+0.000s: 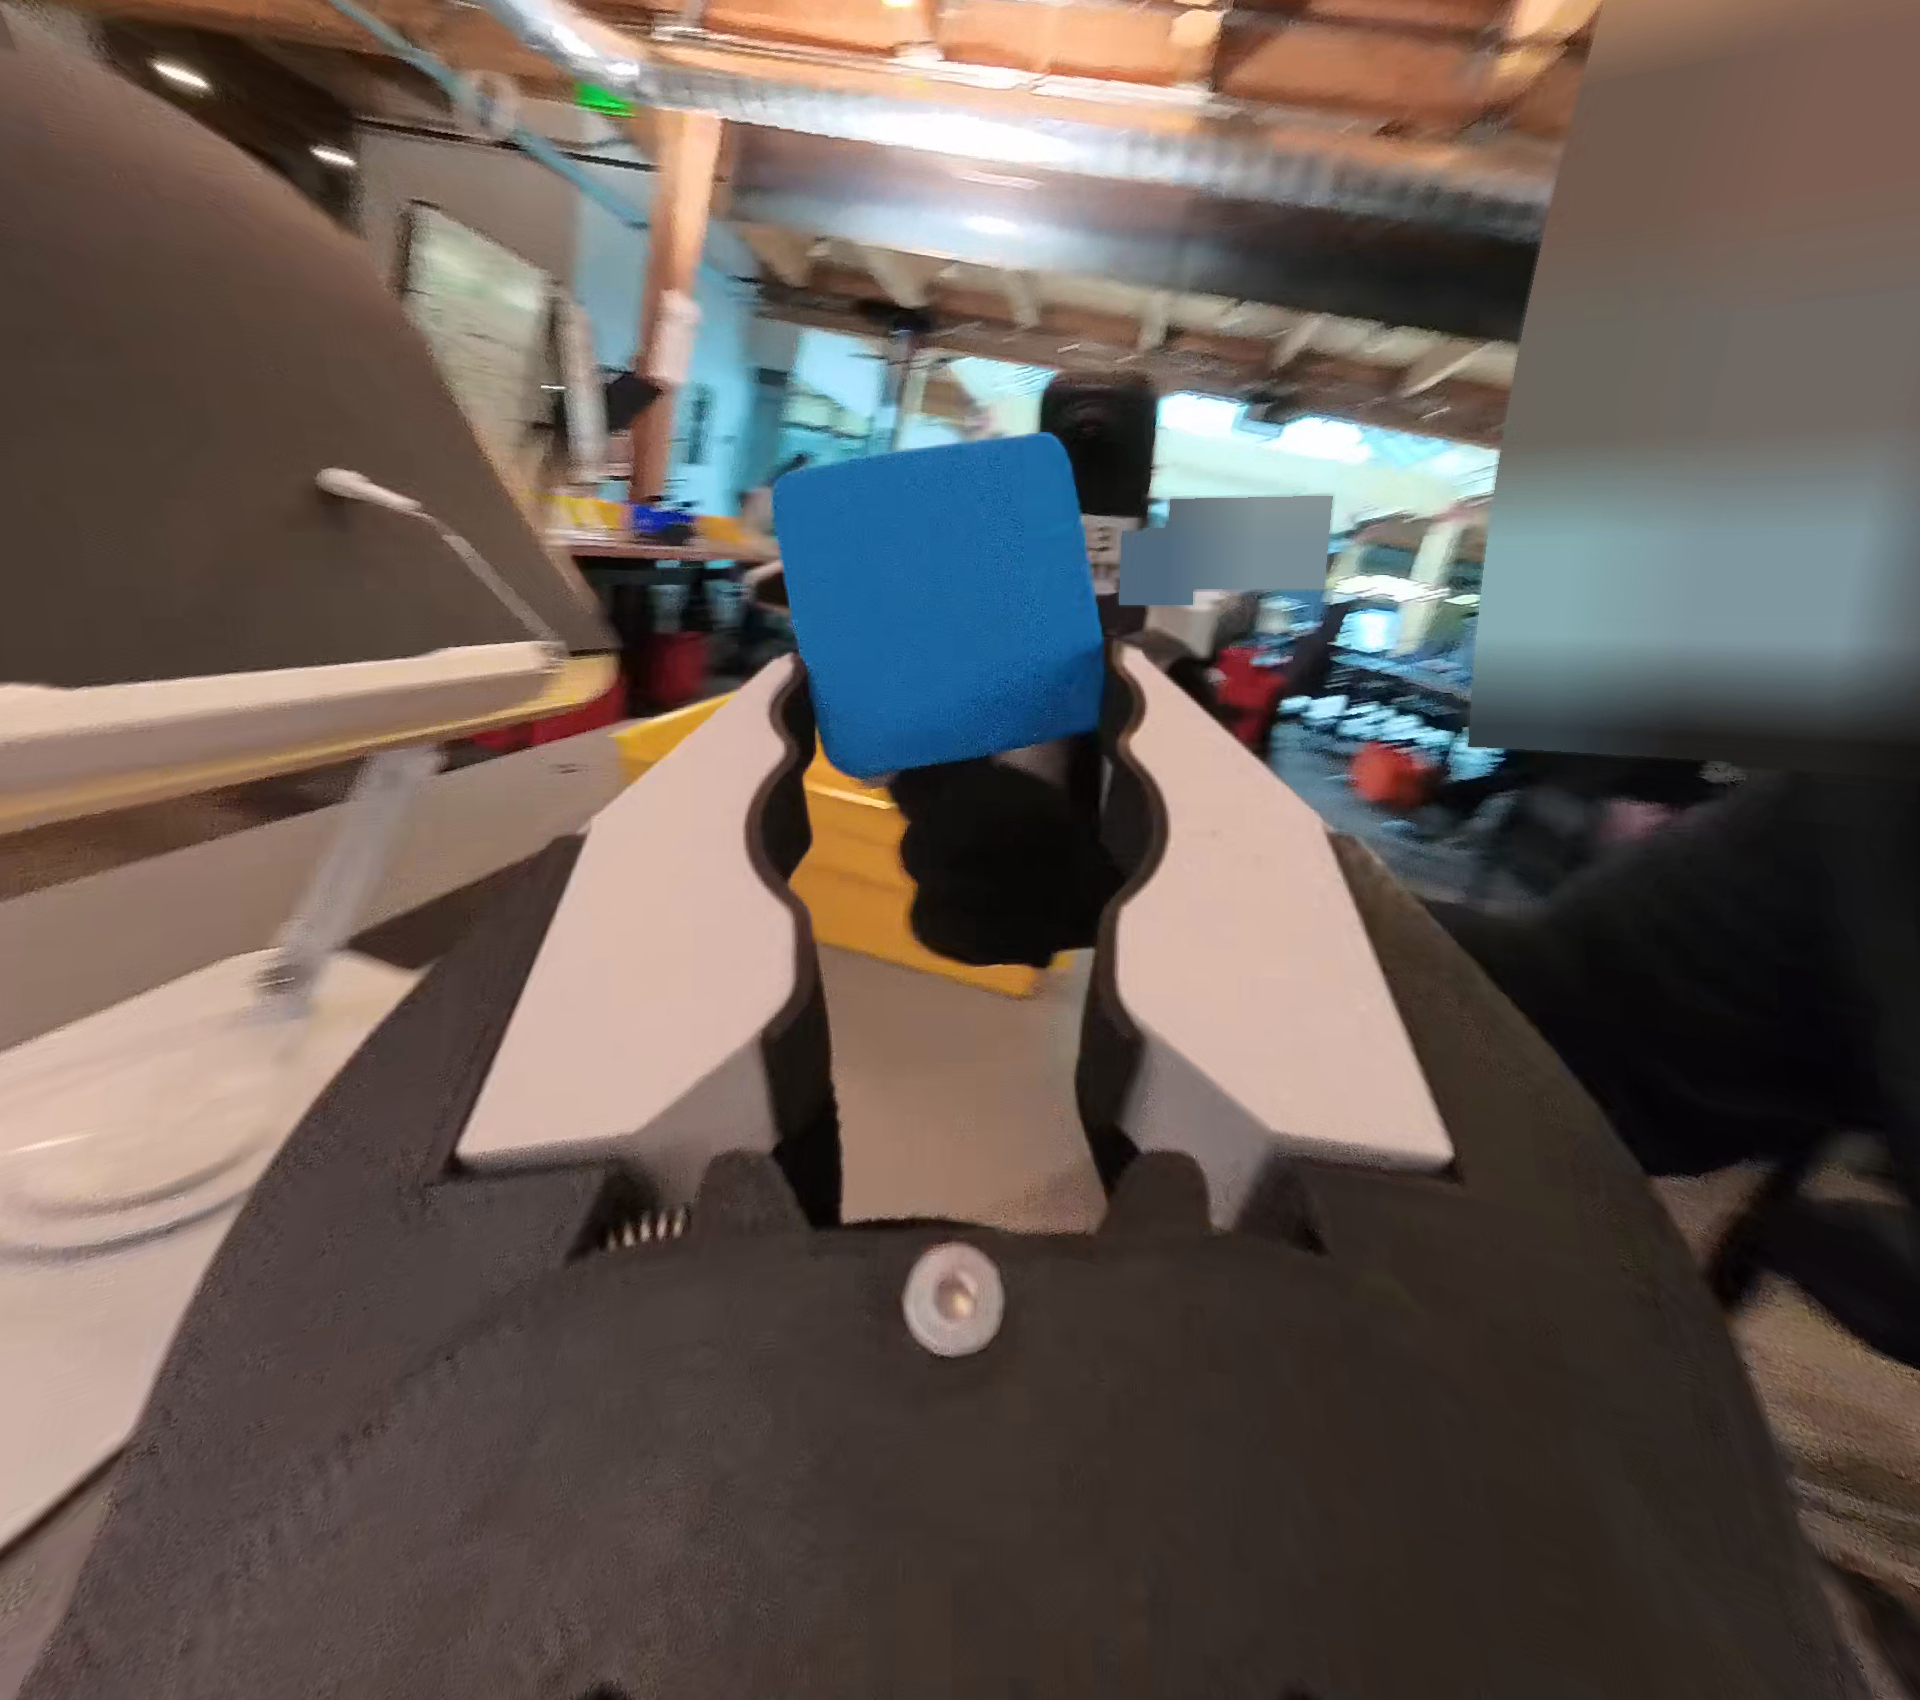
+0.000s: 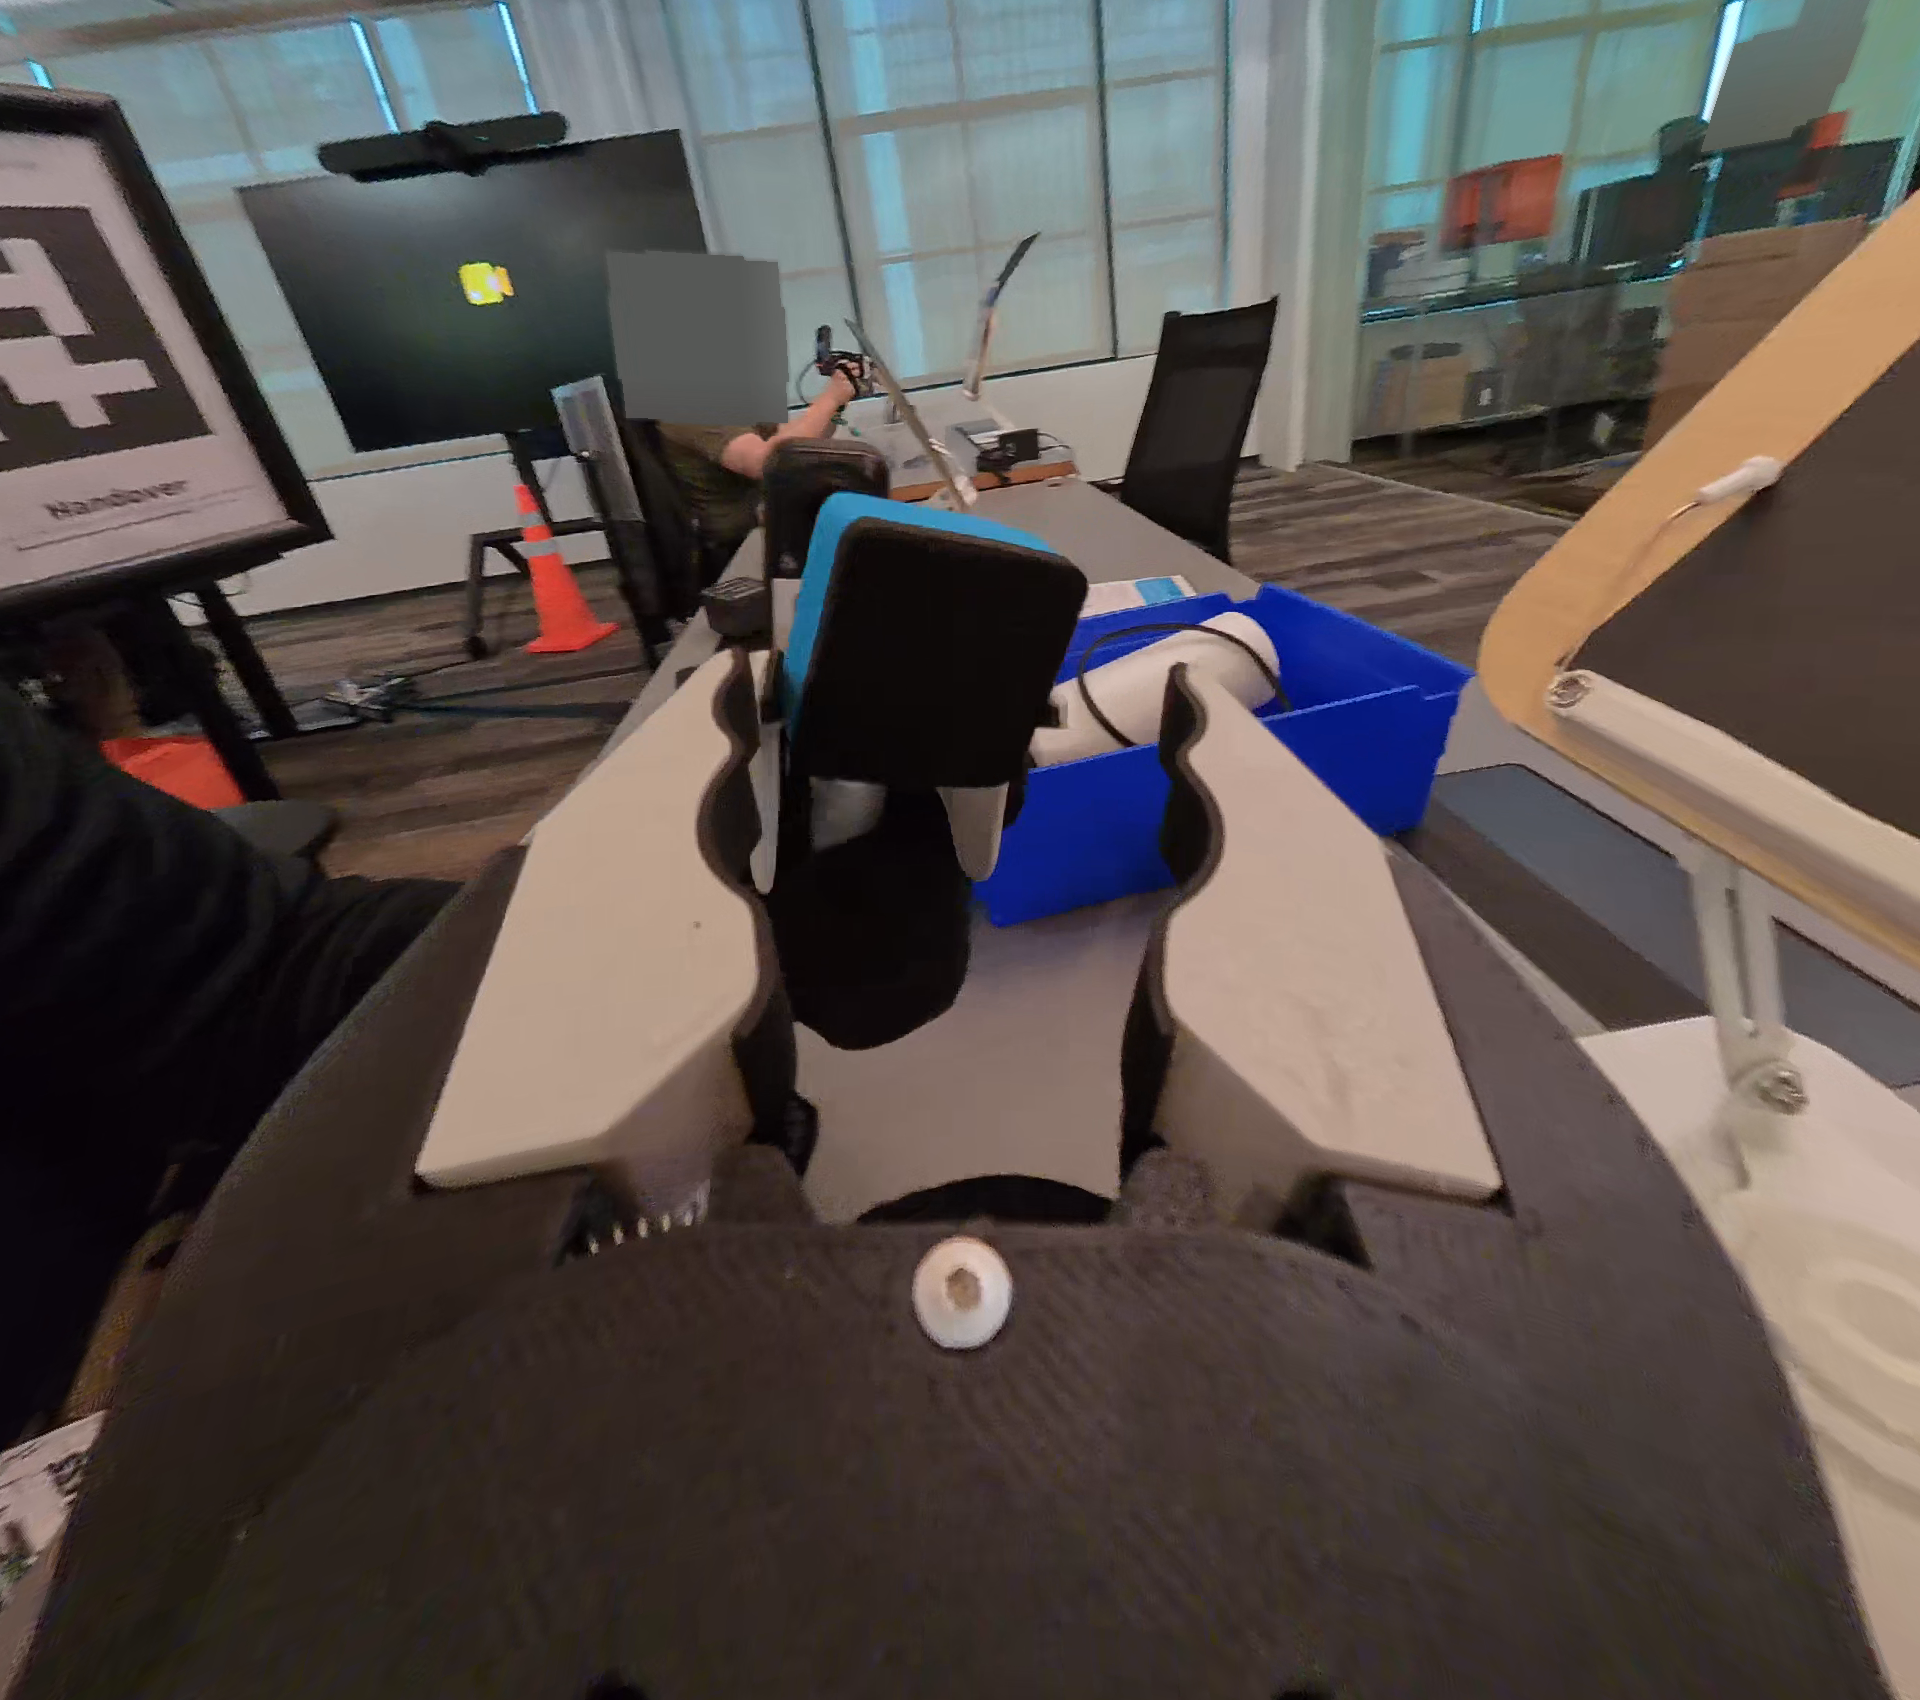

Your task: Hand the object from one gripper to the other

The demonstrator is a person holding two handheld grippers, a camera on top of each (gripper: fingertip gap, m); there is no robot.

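Observation:
A flat square pad is blue on the face shown in the left wrist view (image 1: 935, 601). In the right wrist view its blue edge (image 2: 816, 601) shows, and the face toward that camera looks black. My left gripper (image 1: 956, 679) points upward and is shut on the pad's lower part, one fingertip on each side. My right gripper (image 2: 956, 694) is open, with a finger on each side of the pad and not touching it. The pad sits nearer its left finger. A black shape (image 1: 987, 861) below the pad is unclear.
A blue bin (image 2: 1351, 715) with a white item and a black cable stands on the grey table (image 2: 1122, 528). A yellow bin (image 1: 862, 850) lies beyond my left fingers. A tilted panel on a white stand (image 2: 1714, 528) is close on the right. An orange cone (image 2: 556, 580) and a seated person (image 2: 717, 466) are farther back. My left and right fingertips are right by each other.

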